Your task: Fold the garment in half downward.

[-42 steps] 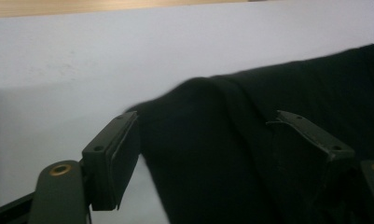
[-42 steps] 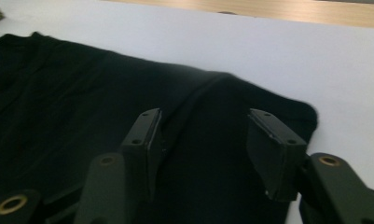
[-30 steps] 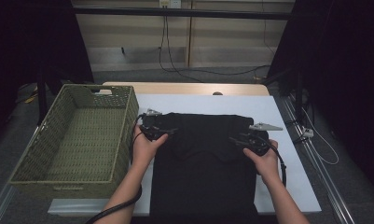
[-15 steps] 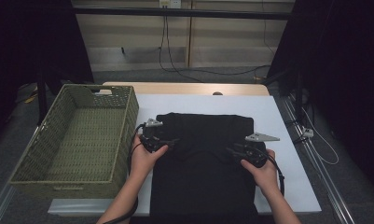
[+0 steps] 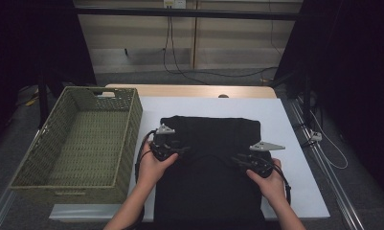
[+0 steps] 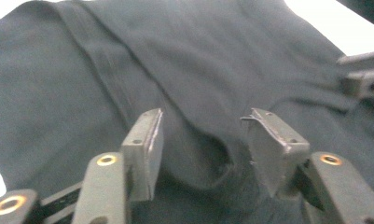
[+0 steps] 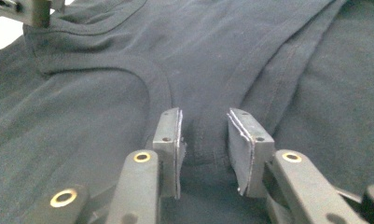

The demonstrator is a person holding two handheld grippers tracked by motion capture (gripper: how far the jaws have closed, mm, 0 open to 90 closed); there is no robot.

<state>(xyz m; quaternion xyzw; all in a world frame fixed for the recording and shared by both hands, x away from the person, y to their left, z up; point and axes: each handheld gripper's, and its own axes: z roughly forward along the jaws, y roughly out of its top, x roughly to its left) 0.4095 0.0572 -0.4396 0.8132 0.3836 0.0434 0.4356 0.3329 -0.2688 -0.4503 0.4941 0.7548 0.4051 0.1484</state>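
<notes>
A black T-shirt [image 5: 208, 167] lies flat on the white table top [image 5: 285, 124], its collar end toward the person. My left gripper [image 5: 182, 149] rests on the shirt's left side; in its own view my left gripper [image 6: 203, 140] is open, and a raised fold of the T-shirt [image 6: 198, 163] stands between its pads [image 6: 147, 144]. Its jaws have just been closing. My right gripper [image 5: 237, 159] rests on the shirt's right side. In its own view my right gripper [image 7: 203, 135] straddles a ridge of the T-shirt [image 7: 203, 149] beside the collar seam, jaws narrow and just closing, gap still showing.
A green woven basket [image 5: 132, 124] stands at the table's left, close beside my left hand. The table's right edge and a rail with cables [image 5: 319, 139] run along the right. Bare white table lies beyond the shirt.
Both hands have slid along the shirt toward the person. Both pairs of jaws have narrowed around raised cloth.
</notes>
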